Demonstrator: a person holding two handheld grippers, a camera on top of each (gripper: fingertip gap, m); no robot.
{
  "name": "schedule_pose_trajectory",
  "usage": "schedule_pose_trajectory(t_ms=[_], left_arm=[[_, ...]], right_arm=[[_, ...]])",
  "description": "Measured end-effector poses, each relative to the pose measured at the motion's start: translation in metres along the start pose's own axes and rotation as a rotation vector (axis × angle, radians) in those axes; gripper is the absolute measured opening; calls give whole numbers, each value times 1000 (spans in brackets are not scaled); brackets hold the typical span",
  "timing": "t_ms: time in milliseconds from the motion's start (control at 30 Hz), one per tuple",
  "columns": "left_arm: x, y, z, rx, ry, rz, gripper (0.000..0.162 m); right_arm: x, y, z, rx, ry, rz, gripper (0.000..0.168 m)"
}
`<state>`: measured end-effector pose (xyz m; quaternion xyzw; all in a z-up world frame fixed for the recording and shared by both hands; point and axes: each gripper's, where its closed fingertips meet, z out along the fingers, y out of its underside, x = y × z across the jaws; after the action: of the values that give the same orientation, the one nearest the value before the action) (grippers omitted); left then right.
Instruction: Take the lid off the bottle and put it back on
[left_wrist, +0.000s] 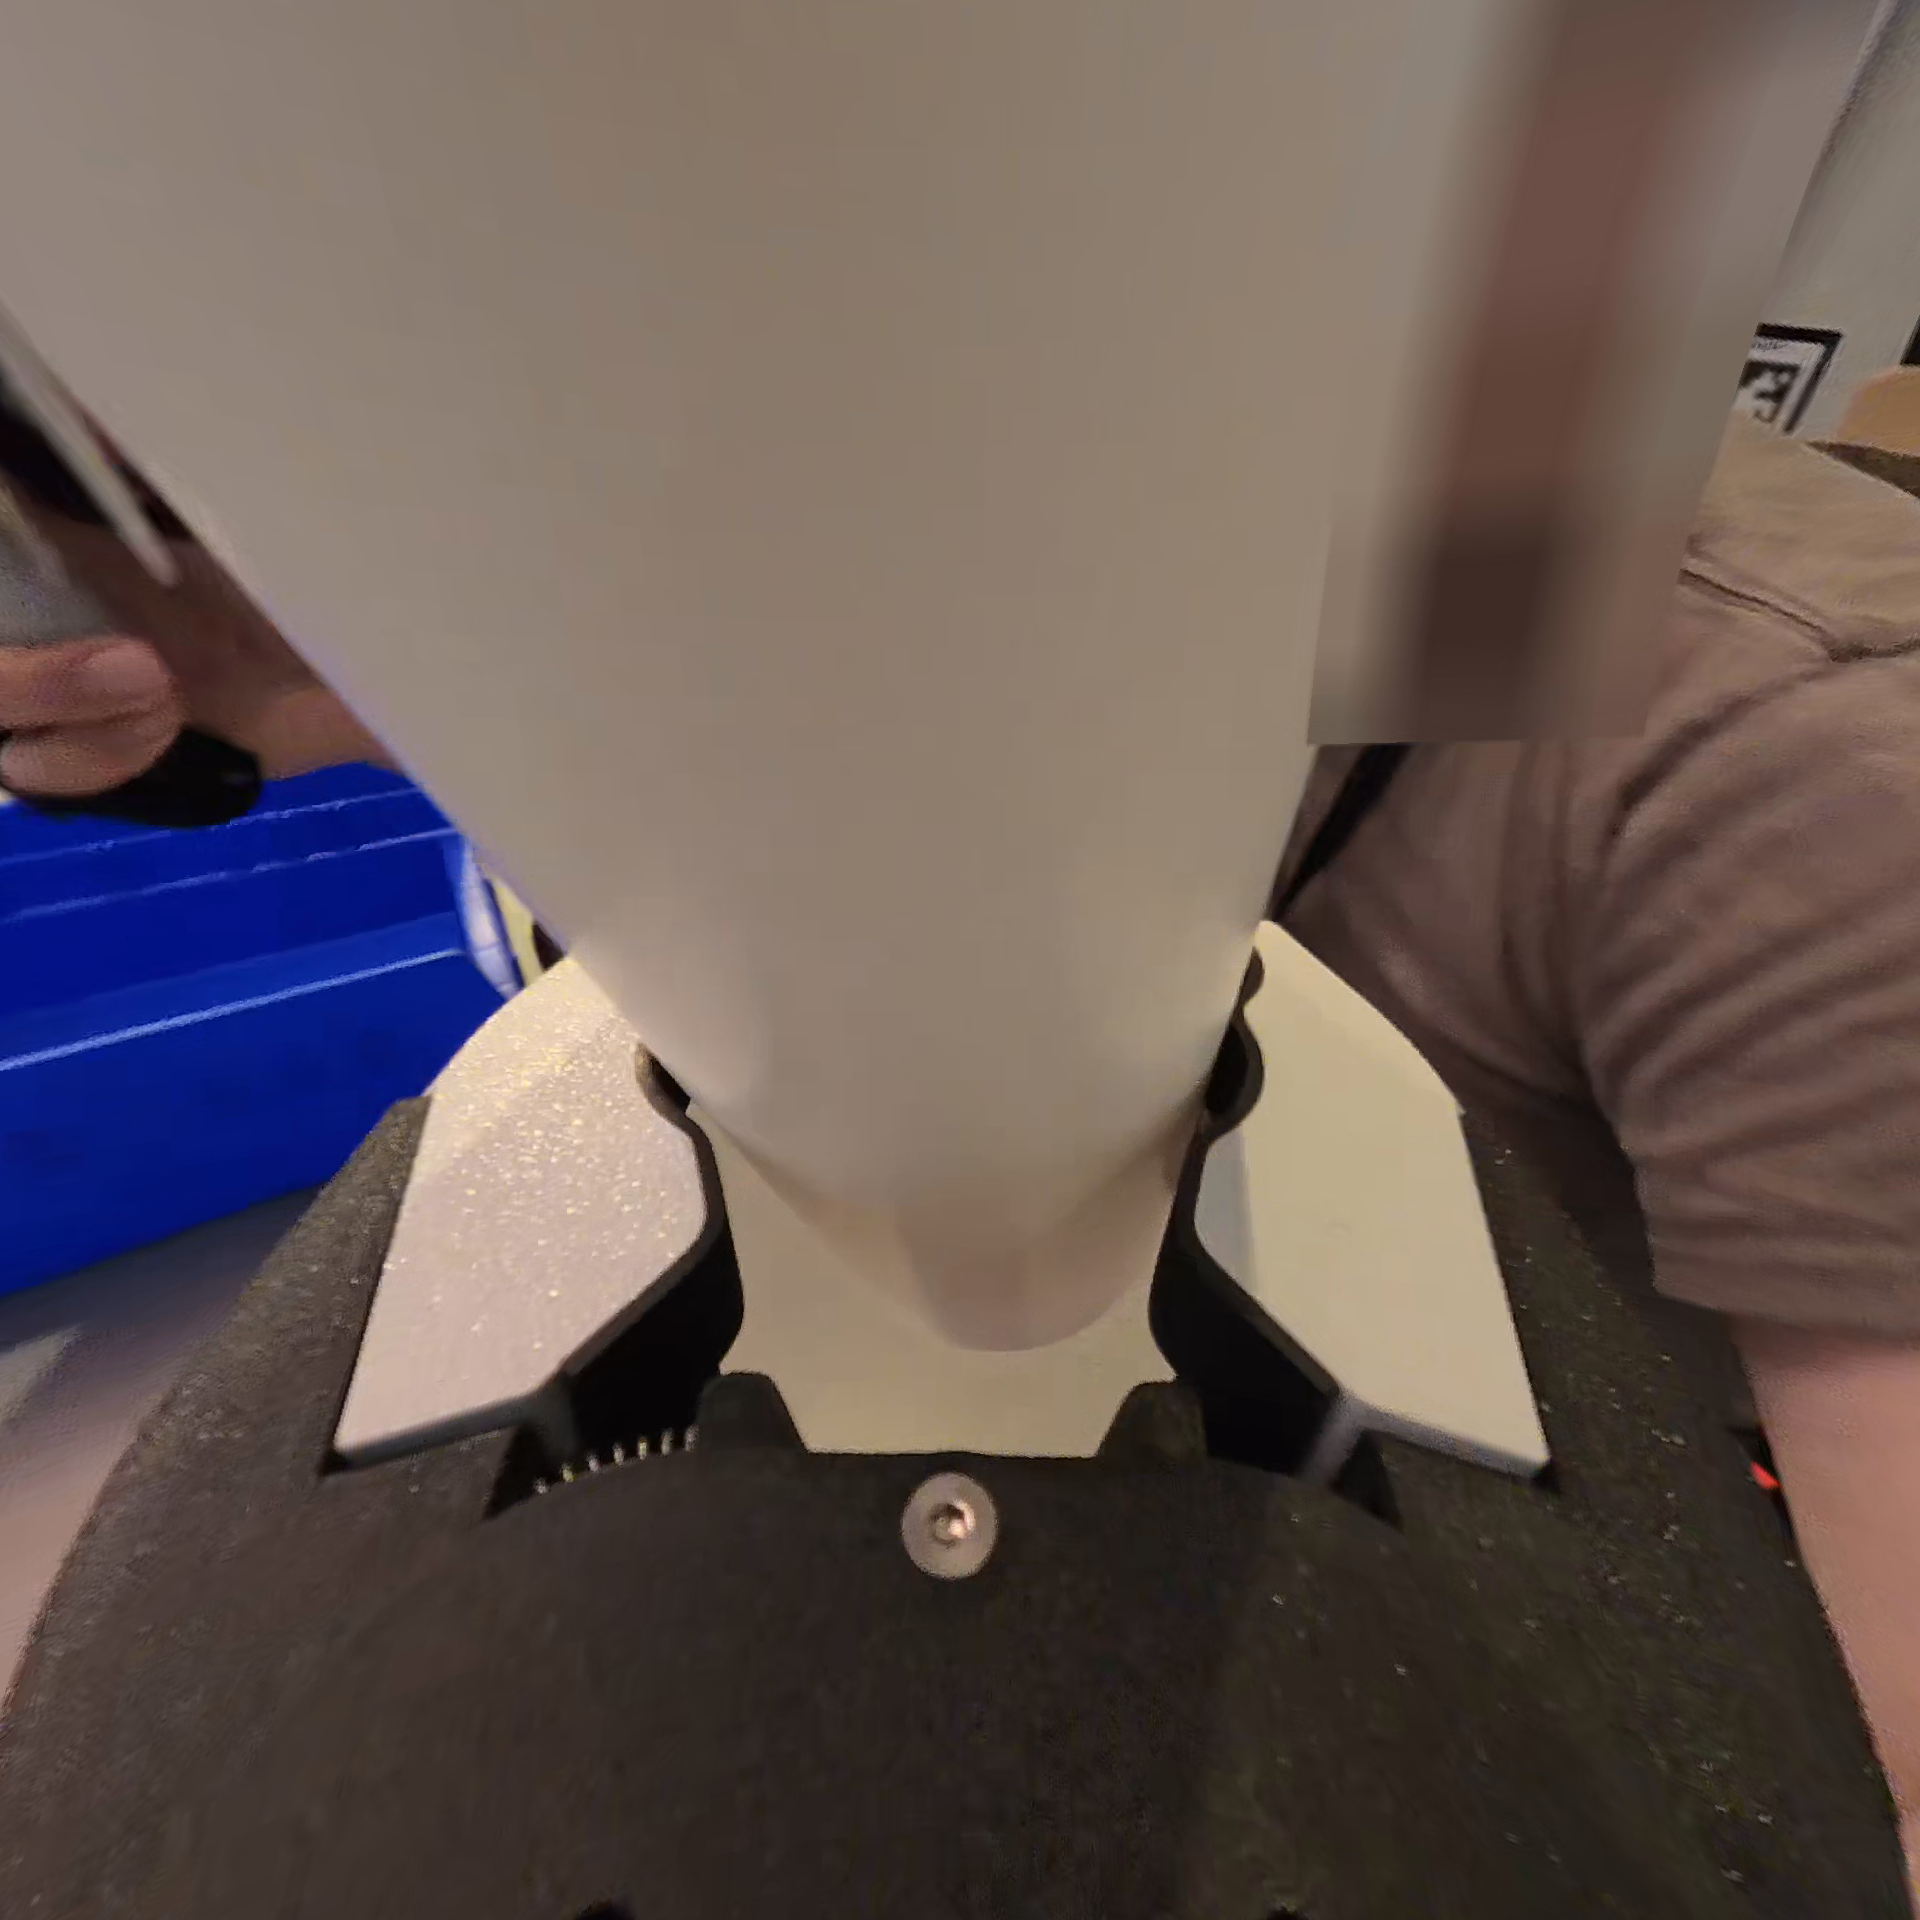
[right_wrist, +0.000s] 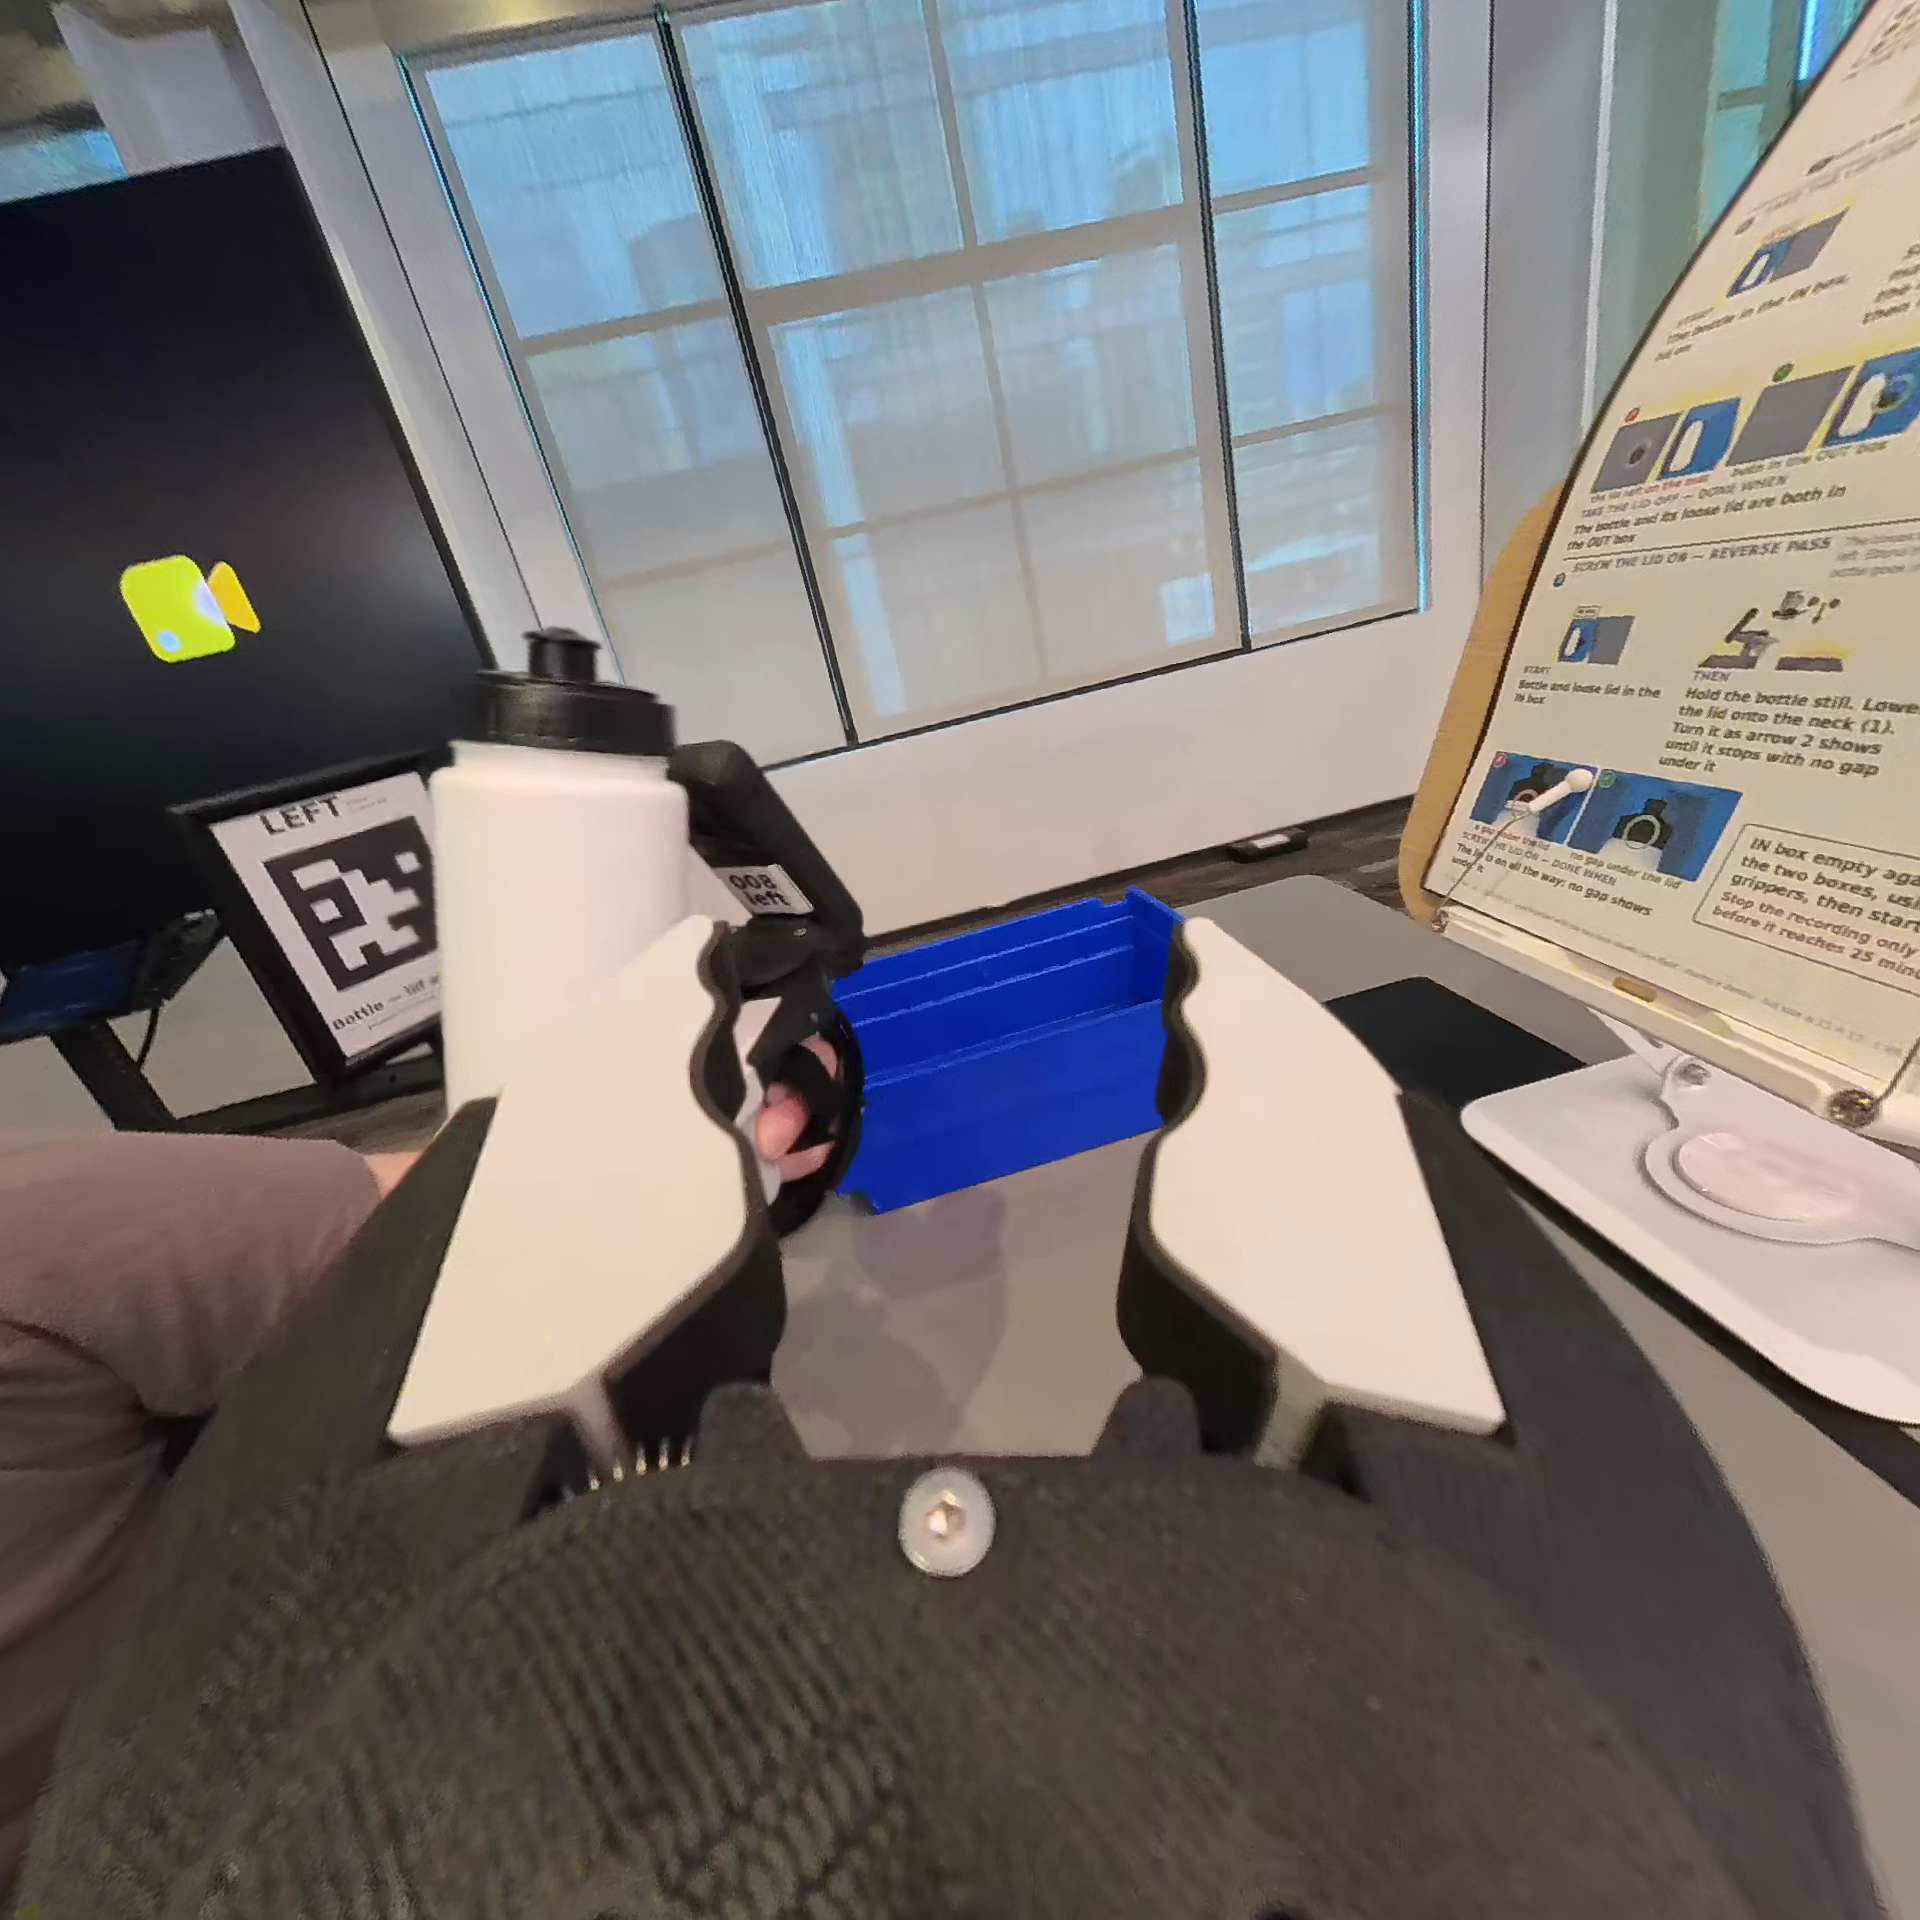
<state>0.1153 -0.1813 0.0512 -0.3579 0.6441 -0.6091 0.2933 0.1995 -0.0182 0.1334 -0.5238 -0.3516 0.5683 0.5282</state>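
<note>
The white bottle (left_wrist: 831, 520) fills the left wrist view. My left gripper (left_wrist: 945, 1049) is shut on the bottle's body, a finger on each side. In the right wrist view the same bottle (right_wrist: 551, 883) stands upright at the left, held up by the left gripper (right_wrist: 769, 935), with its black lid (right_wrist: 577, 701) sitting on the neck. My right gripper (right_wrist: 945, 997) is open and empty, to the right of the bottle and lower than the lid, above the grey table.
A blue bin (right_wrist: 1008, 1039) sits on the grey table (right_wrist: 914, 1340) beyond my right gripper; it also shows in the left wrist view (left_wrist: 208, 987). An instruction sheet on a white stand (right_wrist: 1714, 623) is at the right. A marker card (right_wrist: 332, 914) and dark screen stand behind the bottle.
</note>
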Motion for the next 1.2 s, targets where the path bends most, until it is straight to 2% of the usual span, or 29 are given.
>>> schedule_pose_trajectory(t_ms=[100, 167, 267, 400, 433, 467, 533, 600, 700, 867, 1000, 1067, 1133, 1200], left_arm=[[-8, 0, 10, -28, -20, 17, 100], [-26, 10, 14, -99, -99, 7, 100], [-69, 37, 8, -206, -331, -32, 99], [-127, 58, -28, -177, -706, -27, 97], [-138, 70, -41, -224, -799, -30, 97], [-145, 81, -46, -224, -826, -36, 96], [-151, 112, -46, -208, -813, -172, 96], [-154, 145, -46, -286, -807, -238, 97], [-147, 140, -40, -216, -757, -300, 95], [-144, 135, -45, -87, -789, -258, 95], [-149, 131, -48, -13, -810, -274, 95], [-149, 132, -47, -48, -845, -219, 95], [-146, 133, -40, -95, -837, -175, 96], [-144, 134, -37, -125, -821, -165, 96]], right_arm=[[5, 0, -4, 5, -11, 40, 79], [7, -1, -7, -6, 6, 31, 79], [9, -4, -11, -20, 66, -16, 79], [2, -7, -3, -26, 148, -77, 80], [-1, -4, 3, -42, 162, -99, 80], [-3, 2, 12, -65, 171, -112, 80], [0, 25, 27, -154, 212, -100, 80], [8, 45, 33, -247, 259, -115, 80], [11, 45, 30, -275, 324, -179, 80], [31, 39, 3, -333, 439, -211, 80], [35, 63, 7, -387, 336, -84, 82], [27, 83, 18, -433, 238, 26, 86], [28, 104, 25, -500, 223, 71, 90], [30, 120, 30, -562, 224, 43, 81]])
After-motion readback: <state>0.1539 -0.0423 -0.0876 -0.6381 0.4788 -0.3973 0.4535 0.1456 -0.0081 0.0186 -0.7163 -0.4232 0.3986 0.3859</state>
